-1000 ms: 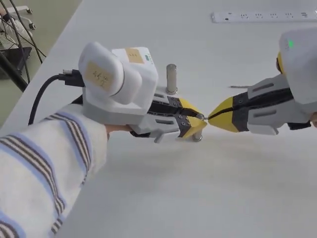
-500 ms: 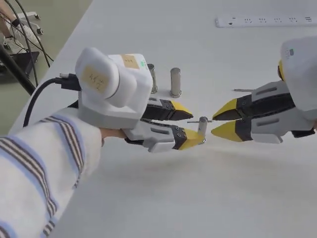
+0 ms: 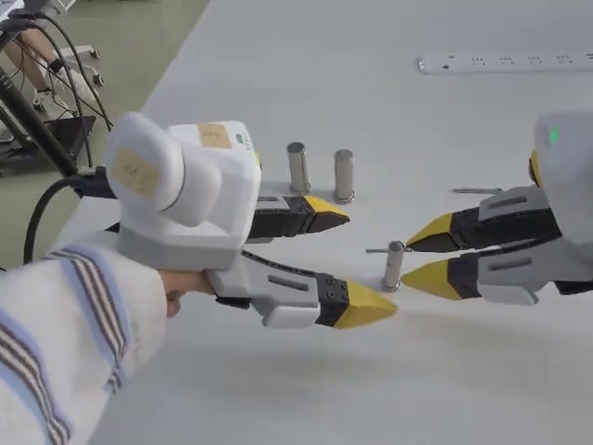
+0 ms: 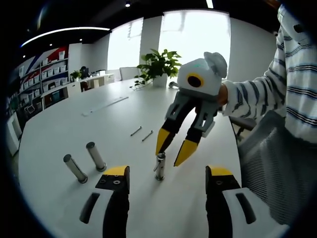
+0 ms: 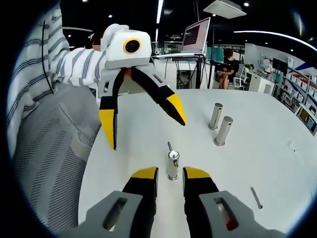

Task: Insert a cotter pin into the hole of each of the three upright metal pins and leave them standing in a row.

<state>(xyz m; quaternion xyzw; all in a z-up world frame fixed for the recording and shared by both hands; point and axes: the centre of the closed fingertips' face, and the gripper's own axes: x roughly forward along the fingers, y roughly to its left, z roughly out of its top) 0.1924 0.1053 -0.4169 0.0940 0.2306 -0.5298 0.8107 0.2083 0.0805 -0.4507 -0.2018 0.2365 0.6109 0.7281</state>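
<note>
A short, grey, shiny metal pin (image 3: 394, 266) stood upright on the white counter (image 3: 417, 389), with a thin cotter pin (image 3: 375, 250) pushed crosswise through the hole near its top and sticking out toward the person's left. It stood apart from two more metal pins (image 3: 297, 168) (image 3: 344, 176), taller-looking cylinders that were upright side by side farther back on the counter.

The right hand-held gripper (image 3: 406, 266) pointed at the pinned post from the right, its yellow-tipped jaws set narrowly apart and gripping nothing; in the right gripper view the post stood just ahead of the gap between the tips. The left hand-held gripper (image 3: 369, 264) came in from the other side with its jaws spread wide and holding nothing, one tip behind the post and one in front, both clear of it.

A loose cotter pin (image 3: 477, 191) lay flat on the counter behind the right hand-held gripper, and a white power strip (image 3: 505, 62) lay along the far edge. A striped sleeve (image 3: 65, 343) covered the arm behind the left hand-held gripper, from which a black cable (image 3: 42, 209) trailed off the counter's edge.
</note>
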